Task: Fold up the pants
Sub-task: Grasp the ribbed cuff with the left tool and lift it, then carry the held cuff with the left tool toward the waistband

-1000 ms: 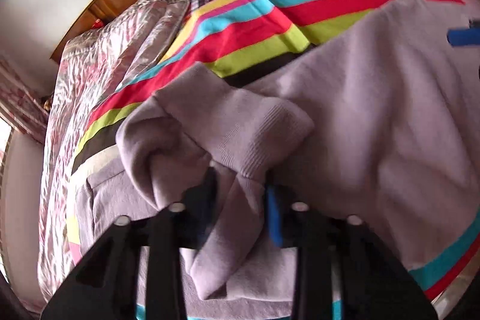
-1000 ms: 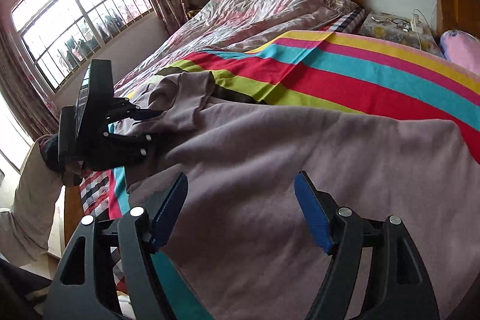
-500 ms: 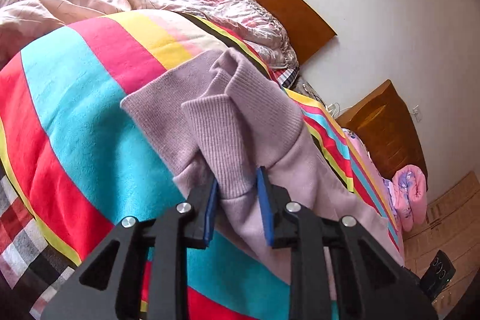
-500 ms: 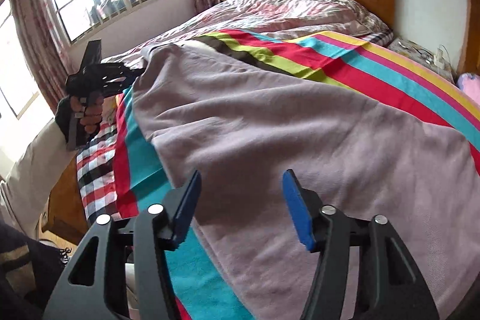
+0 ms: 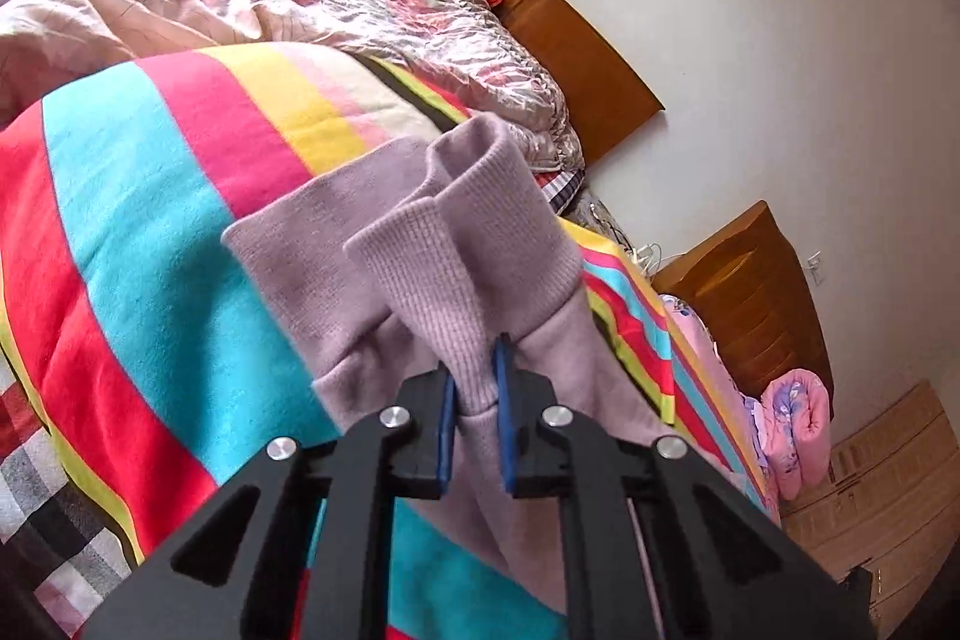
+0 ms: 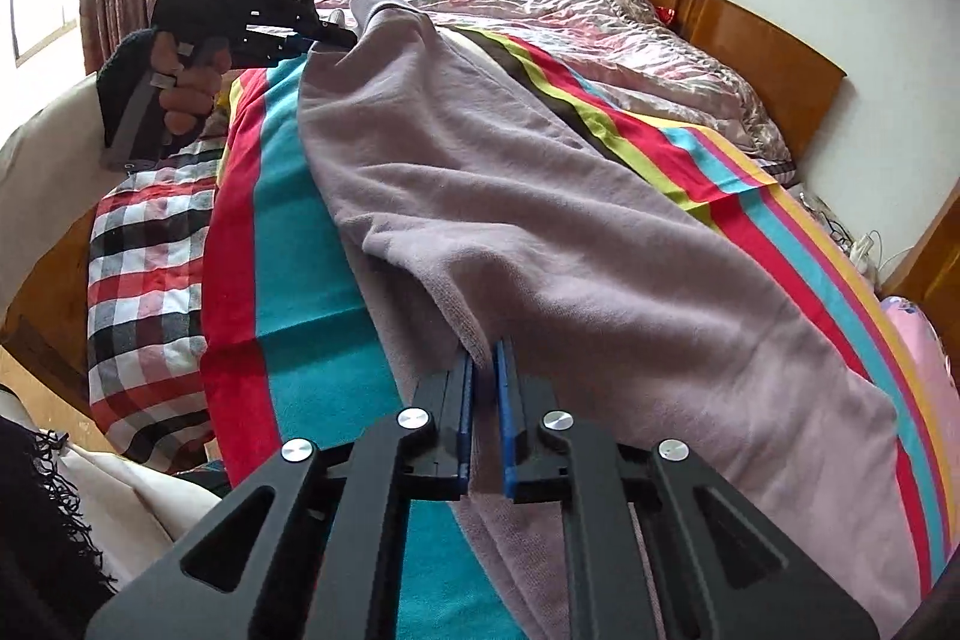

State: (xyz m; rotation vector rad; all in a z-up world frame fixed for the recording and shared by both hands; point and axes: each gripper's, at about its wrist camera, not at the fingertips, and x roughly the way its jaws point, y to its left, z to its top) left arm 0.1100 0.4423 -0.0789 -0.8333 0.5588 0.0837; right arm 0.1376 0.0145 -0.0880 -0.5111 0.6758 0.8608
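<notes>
Your right gripper was wide open over flat cloth a second ago; now its blue pads are pinched on a fold of the mauve pants at their near edge, a ridge of fabric pulled up between them. Your left gripper had the ribbed cuff before and still has it, jaws clamped nearly together on the knit. Its view has rolled round: the headboard that sat upper left now runs along the right. In the right wrist view your left hand has come up from low left to the far corner, holding the leg end raised. The pants lie stretched along the striped blanket on the bed, from that raised end down to the right gripper. Hard to make out: the waist end runs under the right gripper body and out of frame, the left gripper's pads are mostly buried in cloth, and the plaid sheet is cut by the picture edge.
</notes>
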